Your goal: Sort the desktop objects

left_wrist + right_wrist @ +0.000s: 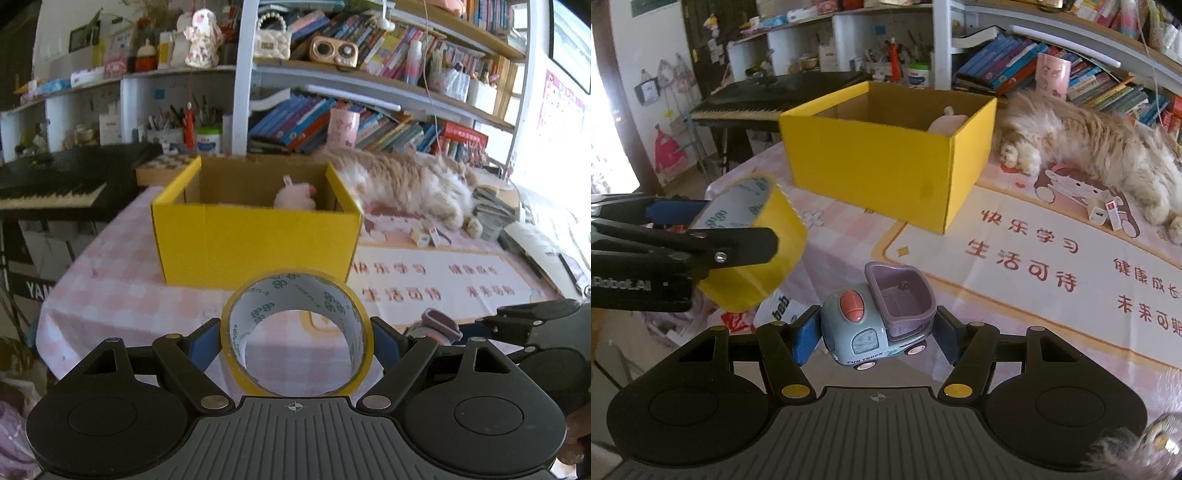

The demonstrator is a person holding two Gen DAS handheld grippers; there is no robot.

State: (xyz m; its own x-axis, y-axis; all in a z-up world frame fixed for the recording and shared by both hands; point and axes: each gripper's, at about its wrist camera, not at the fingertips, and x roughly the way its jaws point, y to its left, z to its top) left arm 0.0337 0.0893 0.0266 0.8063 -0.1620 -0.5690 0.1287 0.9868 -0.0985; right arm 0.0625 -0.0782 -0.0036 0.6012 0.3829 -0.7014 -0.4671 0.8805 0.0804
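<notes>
My left hand-held gripper (295,338) is closed wide around a yellow tape roll (296,332), blue pads pressing its sides, lifted above the surface (110,280). My right hand-held gripper (875,336) clamps a toy truck (877,317) at about half its spread. The yellow box (886,166) stands at twelve o'clock, a pink plush toy (295,197) inside. A fluffy cat (1089,147) lies at two o'clock.

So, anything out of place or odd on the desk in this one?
Yes: a fluffy cat lies stretched on the table just right of the yellow box, on the mat, near two small packets. Nothing looks spilled or damaged.
</notes>
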